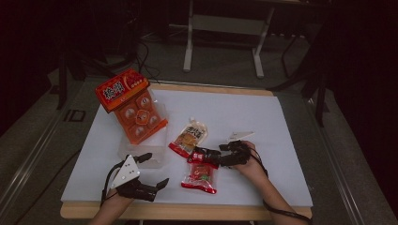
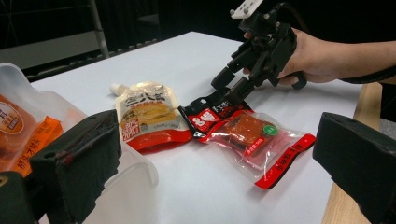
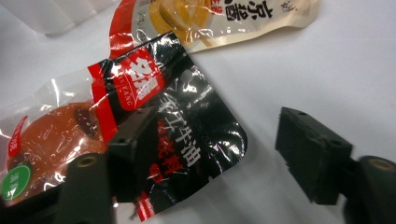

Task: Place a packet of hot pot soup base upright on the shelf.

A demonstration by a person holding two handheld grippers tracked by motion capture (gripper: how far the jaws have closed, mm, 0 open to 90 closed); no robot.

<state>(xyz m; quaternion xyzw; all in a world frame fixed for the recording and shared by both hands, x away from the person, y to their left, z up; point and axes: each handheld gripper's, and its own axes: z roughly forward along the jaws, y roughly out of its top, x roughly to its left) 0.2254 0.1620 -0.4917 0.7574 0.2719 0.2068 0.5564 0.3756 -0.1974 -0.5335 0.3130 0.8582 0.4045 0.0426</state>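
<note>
Crowding black sachet [image 3: 187,140]: spouted pouch [image 3: 210,18].

Black sachet [image 3: 187,140]: white Chinese characters down the face, "牛油" legible; its red patch carries white characters, too slanted to read. Cream pouch [image 2: 149,114]: "20%" on red band. Orange box [image 1: 123,89]: large Chinese characters, blurred, unreadable.

An orange snack box [image 1: 129,104] leans in a clear plastic tub [image 1: 141,157] at centre left; a white table [image 1: 263,122] fills the middle.
</note>
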